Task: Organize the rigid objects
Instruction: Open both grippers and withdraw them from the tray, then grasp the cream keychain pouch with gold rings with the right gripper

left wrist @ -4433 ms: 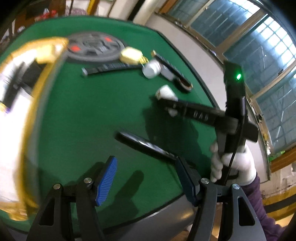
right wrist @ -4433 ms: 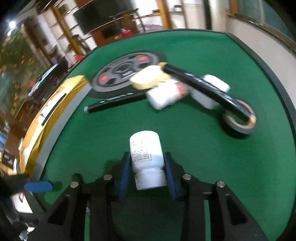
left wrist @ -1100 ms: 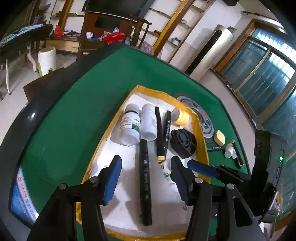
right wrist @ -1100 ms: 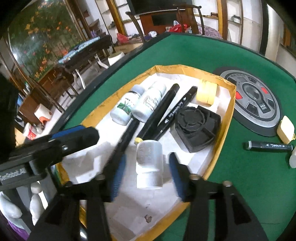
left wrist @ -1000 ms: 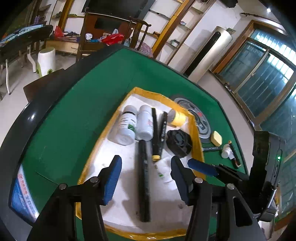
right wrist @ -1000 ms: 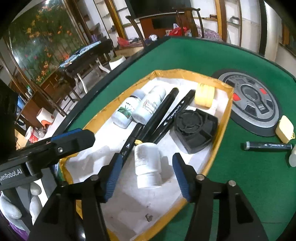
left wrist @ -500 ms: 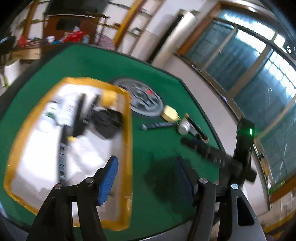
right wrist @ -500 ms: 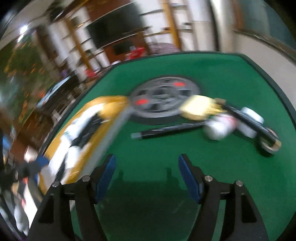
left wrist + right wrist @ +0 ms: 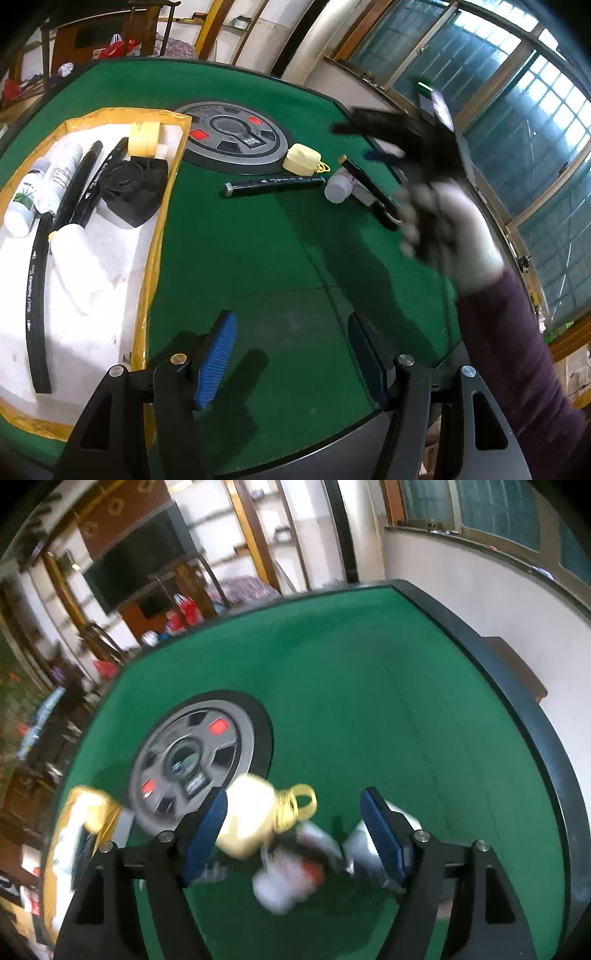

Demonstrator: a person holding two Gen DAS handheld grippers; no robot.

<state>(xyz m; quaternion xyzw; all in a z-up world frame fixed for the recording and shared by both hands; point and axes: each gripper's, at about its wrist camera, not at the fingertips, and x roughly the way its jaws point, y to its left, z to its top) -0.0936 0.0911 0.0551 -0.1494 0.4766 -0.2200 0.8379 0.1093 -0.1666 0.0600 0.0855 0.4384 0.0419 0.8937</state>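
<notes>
Spreading across pretty much both views is the green felt table (image 9: 258, 251), with a yellow-edged white tray (image 9: 110, 280) on its left side. That tray already holds two white bottles (image 9: 40, 188) side by side, black markers (image 9: 79, 184), a long black strip (image 9: 35, 295), a black fan-looking block (image 9: 133, 184), a yellow tape roll (image 9: 144, 137) and another white bottle (image 9: 74, 258) lying near the middle. Next to the tray sits a round grey disc (image 9: 236, 138) with red patches.

Still loose on the felt: a black marker (image 9: 273, 183), a pale yellow case (image 9: 301, 164) with a gold loop, a small white bottle (image 9: 338, 188), and another dark marker (image 9: 369, 184) leaning over it onto a tape roll (image 9: 386, 218).

Left tongs (image 9: 291, 358) hang wide over bare felt, nothing between them. Right tongs (image 9: 295, 834), held by a white-gloved hand (image 9: 454, 236) with a purple sleeve, have just been opening and stand wide above the yellow case (image 9: 251, 823) and the blurry bottle (image 9: 288, 882), gripping nothing.
</notes>
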